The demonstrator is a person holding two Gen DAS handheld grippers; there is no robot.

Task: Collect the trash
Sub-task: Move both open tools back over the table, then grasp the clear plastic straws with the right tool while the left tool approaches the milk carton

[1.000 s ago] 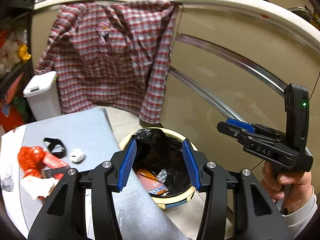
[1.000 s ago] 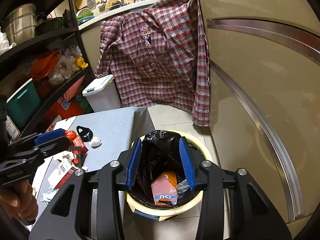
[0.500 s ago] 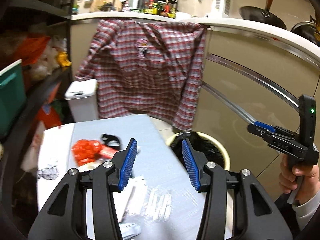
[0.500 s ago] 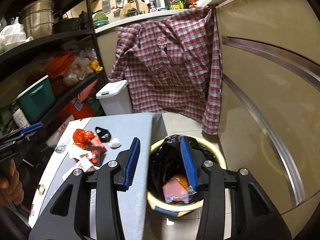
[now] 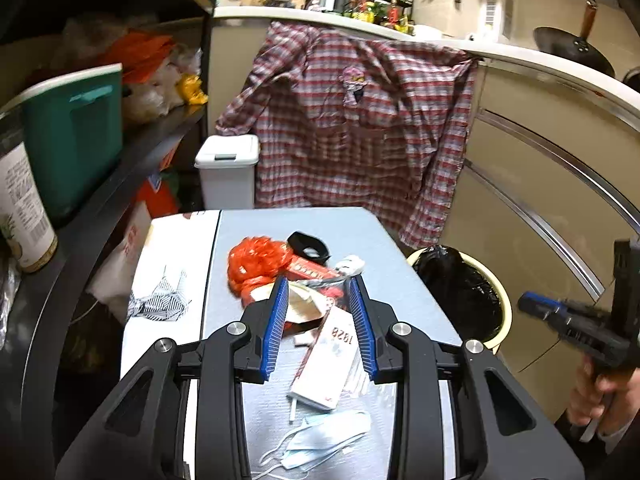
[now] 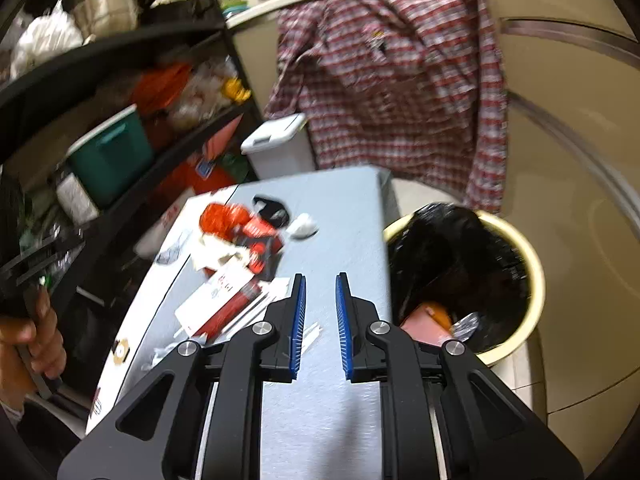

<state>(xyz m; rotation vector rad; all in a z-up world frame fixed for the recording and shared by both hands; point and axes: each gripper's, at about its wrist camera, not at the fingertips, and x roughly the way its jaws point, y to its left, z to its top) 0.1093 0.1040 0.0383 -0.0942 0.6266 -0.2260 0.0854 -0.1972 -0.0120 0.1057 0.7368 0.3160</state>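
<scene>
A trash pile lies on the grey table (image 5: pixel 360 228): a red crumpled wrapper (image 5: pixel 256 260), a black ring (image 5: pixel 308 242), a white wad (image 5: pixel 350 264), a white-and-red box (image 5: pixel 332 360) and a blue face mask (image 5: pixel 320 440). My left gripper (image 5: pixel 318 284) hovers over the pile, jaws closing, pads pressing on nothing. My right gripper (image 6: pixel 320 280) hangs over bare table (image 6: pixel 344 208) right of the pile (image 6: pixel 240 240), jaws closing with a narrow empty gap. The cream bin (image 6: pixel 534 264) with a black liner stands right of the table and holds an orange carton (image 6: pixel 428 318).
A plaid shirt (image 5: pixel 360 120) hangs over the counter edge behind the table. A white lidded bin (image 5: pixel 228 168) stands on the floor beyond. A dark shelf rack (image 5: pixel 120 168) with a teal box (image 5: pixel 72 140) lines the left side. Beige cabinet fronts (image 5: pixel 540 200) curve along the right.
Both grippers swung left from over the bin to over the table and its trash pile. Both pairs of jaws have narrowed, the right one more.
</scene>
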